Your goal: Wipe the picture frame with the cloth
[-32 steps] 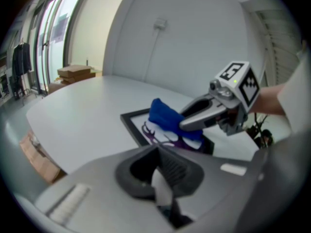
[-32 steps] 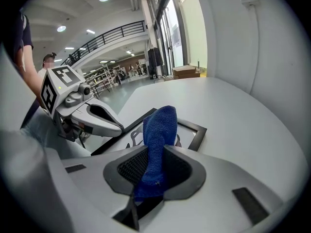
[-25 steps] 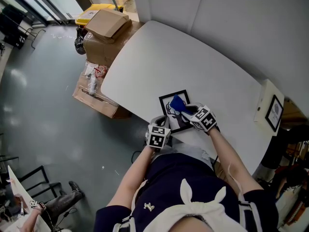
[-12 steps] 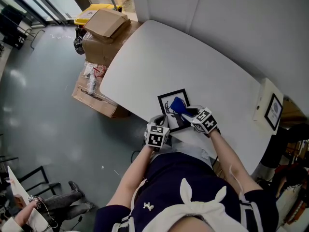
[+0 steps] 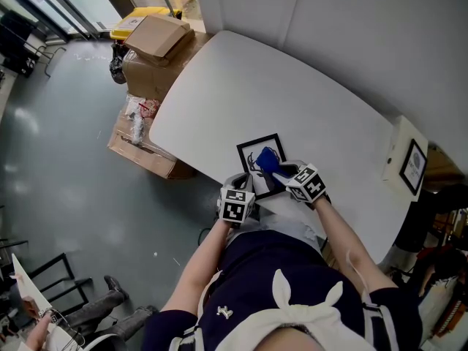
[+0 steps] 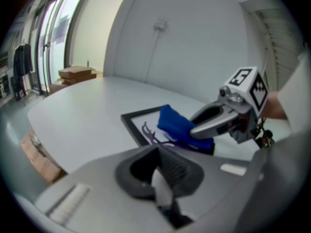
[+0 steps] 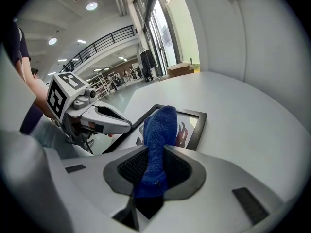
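Observation:
A black picture frame [image 5: 252, 151] with a white print lies near the front edge of the white table [image 5: 292, 93]. In the head view my right gripper [image 5: 287, 172] is shut on a blue cloth [image 5: 268, 158], which rests on the frame's glass. The right gripper view has the cloth [image 7: 159, 130] pinched between the jaws, with the frame [image 7: 197, 124] just beyond. My left gripper [image 5: 243, 185] sits at the frame's near left corner. Its jaws [image 6: 163, 178] are closed on a pale strip there, which looks like the frame's edge. The cloth [image 6: 176, 123] and frame [image 6: 138, 123] lie ahead.
Cardboard boxes [image 5: 157, 46] and a yellow bin [image 5: 139, 17] stand on the floor past the table's left end. A white box with a small framed picture [image 5: 413, 167] is at the right. A wall runs behind the table. The table's front edge is close to the person's body.
Both grippers and the cloth keep their places on the frame. Only the view has drifted slightly.

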Demonstrator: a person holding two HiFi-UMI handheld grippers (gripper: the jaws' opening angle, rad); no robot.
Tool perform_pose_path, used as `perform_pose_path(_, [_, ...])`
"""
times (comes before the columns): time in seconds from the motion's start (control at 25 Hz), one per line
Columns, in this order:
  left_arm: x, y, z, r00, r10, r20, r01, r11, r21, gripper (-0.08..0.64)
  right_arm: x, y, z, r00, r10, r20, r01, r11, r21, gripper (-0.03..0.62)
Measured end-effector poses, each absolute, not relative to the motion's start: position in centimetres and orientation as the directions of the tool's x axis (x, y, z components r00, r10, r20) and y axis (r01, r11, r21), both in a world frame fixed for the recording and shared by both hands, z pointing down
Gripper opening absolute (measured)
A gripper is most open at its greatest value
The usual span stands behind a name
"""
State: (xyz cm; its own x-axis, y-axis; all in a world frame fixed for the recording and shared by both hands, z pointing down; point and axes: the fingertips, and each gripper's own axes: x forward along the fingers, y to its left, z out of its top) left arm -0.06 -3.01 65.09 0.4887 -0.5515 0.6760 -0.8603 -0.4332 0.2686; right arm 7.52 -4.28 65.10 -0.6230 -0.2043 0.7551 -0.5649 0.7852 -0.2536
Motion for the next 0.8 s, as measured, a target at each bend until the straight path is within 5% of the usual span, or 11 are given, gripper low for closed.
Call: perform_pose_path(0.8, [0.0,-2.9,65.1,0.497,-0.551,0.67,-0.855,-0.444,0.269,0.003,5.6,-3.6,65.3,-0.628,-0.188,0.755,-0.573,0.768,-0.285,0.089])
